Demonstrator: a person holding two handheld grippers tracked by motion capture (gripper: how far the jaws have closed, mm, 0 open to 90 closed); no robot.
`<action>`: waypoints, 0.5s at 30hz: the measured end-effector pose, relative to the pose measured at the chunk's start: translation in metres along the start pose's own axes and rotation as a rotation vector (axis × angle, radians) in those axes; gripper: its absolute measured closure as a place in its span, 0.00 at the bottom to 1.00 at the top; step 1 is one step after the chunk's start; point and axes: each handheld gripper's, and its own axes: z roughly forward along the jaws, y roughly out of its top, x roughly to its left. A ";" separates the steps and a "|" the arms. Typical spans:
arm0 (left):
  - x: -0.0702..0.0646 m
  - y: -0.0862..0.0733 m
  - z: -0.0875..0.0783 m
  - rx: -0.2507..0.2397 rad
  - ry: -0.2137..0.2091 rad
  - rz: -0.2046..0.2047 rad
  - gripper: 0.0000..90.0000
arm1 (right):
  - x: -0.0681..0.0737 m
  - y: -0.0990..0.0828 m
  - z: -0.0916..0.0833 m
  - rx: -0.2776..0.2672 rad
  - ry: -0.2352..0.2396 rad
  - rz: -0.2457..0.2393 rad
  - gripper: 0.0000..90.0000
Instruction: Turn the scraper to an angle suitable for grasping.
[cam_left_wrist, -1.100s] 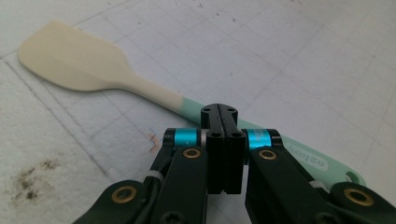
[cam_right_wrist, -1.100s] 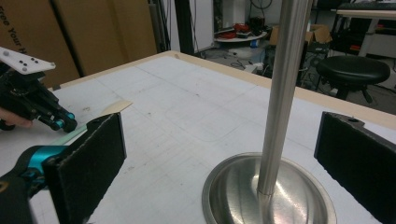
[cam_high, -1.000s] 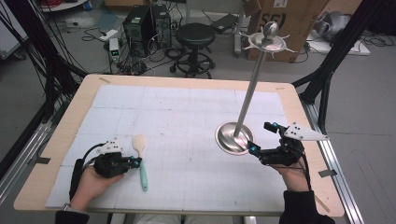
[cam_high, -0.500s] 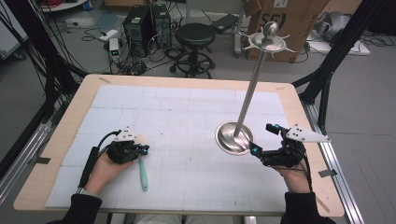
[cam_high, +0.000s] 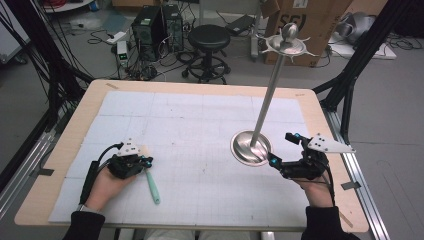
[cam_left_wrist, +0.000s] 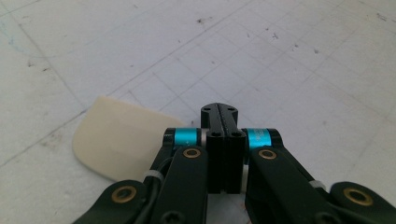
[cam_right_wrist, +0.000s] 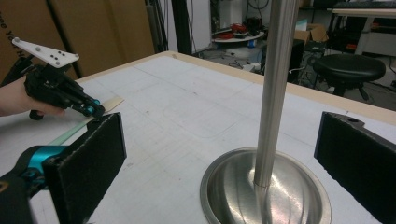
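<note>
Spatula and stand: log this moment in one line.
left gripper shut, over spatula | right gripper open, by stand base

In the left gripper view, the left claw covers the near edge of the cream spatula blade, and the handle is out of frame. From above, the same claw hides the blade and the top of the green handle. In the right gripper view, the stand's pole is cut off by the top edge, its dish by the bottom edge, and the right claw's far pad by the right edge.
</note>
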 end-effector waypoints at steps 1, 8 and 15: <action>0.000 -0.002 -0.002 -0.002 0.006 -0.004 1.00 | 0.000 0.000 0.000 0.000 0.000 0.000 0.01; 0.007 -0.016 -0.017 -0.017 0.019 -0.026 1.00 | 0.000 0.000 0.002 0.001 0.005 -0.001 0.01; 0.013 -0.030 -0.033 -0.020 0.059 -0.052 1.00 | 0.000 0.000 0.004 0.005 0.012 0.000 0.01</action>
